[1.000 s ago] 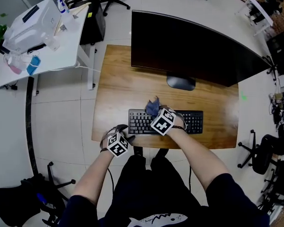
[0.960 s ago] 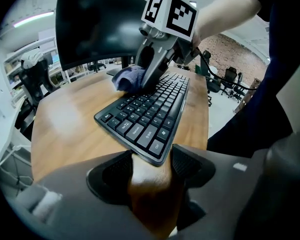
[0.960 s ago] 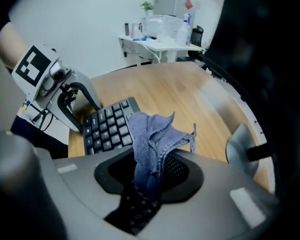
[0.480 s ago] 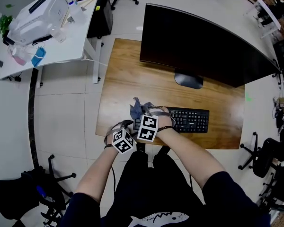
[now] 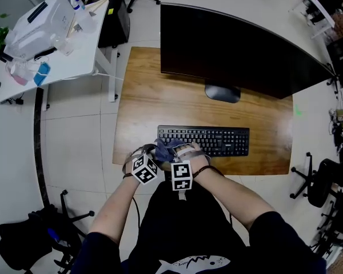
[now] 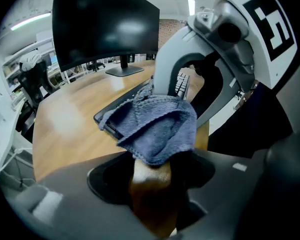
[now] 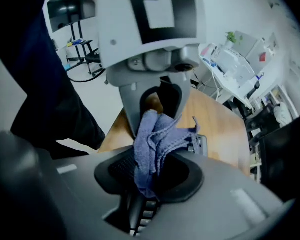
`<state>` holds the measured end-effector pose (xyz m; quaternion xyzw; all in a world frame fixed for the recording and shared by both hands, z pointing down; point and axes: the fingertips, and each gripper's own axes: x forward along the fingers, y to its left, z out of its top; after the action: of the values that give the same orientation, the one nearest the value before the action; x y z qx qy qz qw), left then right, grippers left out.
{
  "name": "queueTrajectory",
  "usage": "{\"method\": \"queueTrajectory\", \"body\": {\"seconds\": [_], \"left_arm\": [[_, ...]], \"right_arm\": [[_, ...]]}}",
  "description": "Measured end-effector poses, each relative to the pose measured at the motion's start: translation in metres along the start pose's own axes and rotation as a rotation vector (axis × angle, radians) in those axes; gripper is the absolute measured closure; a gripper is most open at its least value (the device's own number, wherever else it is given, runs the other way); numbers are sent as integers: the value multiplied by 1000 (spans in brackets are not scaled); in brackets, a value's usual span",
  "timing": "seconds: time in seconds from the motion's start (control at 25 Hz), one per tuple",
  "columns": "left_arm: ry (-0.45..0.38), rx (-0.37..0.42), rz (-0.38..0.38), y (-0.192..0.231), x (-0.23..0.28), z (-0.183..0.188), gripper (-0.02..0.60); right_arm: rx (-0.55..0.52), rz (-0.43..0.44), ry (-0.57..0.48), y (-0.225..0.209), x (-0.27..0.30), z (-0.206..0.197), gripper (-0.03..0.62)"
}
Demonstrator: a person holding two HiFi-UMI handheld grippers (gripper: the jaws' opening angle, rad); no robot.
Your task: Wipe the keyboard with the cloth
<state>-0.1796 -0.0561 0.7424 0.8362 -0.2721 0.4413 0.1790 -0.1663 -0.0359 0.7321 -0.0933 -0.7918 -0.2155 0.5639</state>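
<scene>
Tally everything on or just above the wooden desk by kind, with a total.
Monitor: 1
Keyboard: 1
Cloth: 1
Hand-held gripper: 2 (left hand-held gripper, right hand-held gripper)
Total: 5

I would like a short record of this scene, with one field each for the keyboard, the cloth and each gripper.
keyboard: black, on the wooden desk, before the monitor
cloth: blue, bunched, at the keyboard's left end
right gripper: shut on the cloth
left gripper: facing the right gripper; cloth drapes over its jaw tips, grip unclear
</scene>
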Motion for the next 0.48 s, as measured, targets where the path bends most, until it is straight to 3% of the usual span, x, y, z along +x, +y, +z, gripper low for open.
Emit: {"method": "queueTrajectory", "body": {"seconds": [0.28,0.48], "left_arm": [[12,6,4,0,0,0,344],[12,11,5,0,0,0,344]], "right_arm": [[-56,3,31,21,-14,-45,464],[6,29,98,28,-29,-92,465]]}}
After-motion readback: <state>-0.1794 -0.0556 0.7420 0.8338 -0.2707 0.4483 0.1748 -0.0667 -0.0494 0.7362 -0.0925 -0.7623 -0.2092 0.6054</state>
